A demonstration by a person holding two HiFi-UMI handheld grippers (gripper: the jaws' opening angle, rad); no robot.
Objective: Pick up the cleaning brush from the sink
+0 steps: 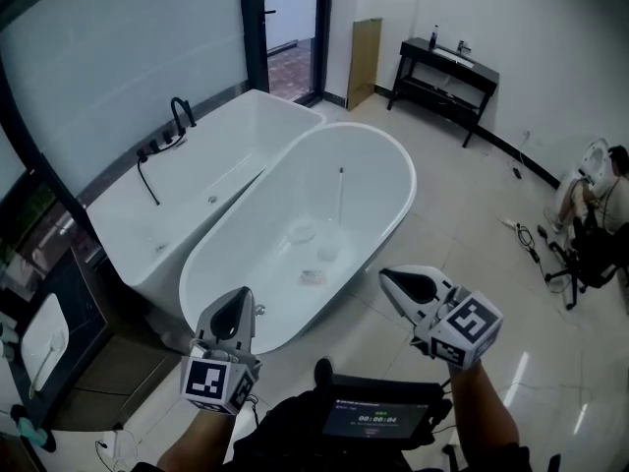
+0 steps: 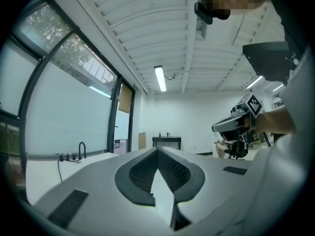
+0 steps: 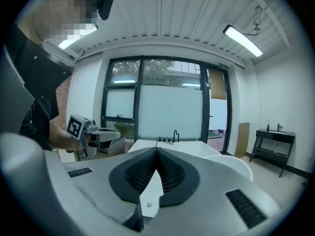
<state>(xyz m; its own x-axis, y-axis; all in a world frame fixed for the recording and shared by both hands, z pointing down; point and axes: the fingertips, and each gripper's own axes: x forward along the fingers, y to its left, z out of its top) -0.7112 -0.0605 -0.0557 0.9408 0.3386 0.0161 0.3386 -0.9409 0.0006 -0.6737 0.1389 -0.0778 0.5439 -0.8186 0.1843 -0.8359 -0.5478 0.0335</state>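
No cleaning brush can be clearly made out. A thin upright rod (image 1: 341, 193) and a few pale small items (image 1: 314, 244) lie inside the oval white bathtub (image 1: 393, 155); what they are is too small to tell. My left gripper (image 1: 238, 297) hovers at the tub's near rim, shut and empty; in the left gripper view (image 2: 158, 152) its jaws meet with nothing between. My right gripper (image 1: 389, 277) hangs beside the tub's near right end, also shut and empty (image 3: 157, 152). Both point roughly level, toward the far side of the room.
A rectangular tub (image 1: 167, 205) with a black tap (image 1: 181, 112) lies left of the oval one. A black console table with a basin (image 1: 447, 62) stands at the far wall. A glass door (image 1: 290, 28), floor cables (image 1: 531, 239) and a seated person (image 1: 600, 214) are at the right.
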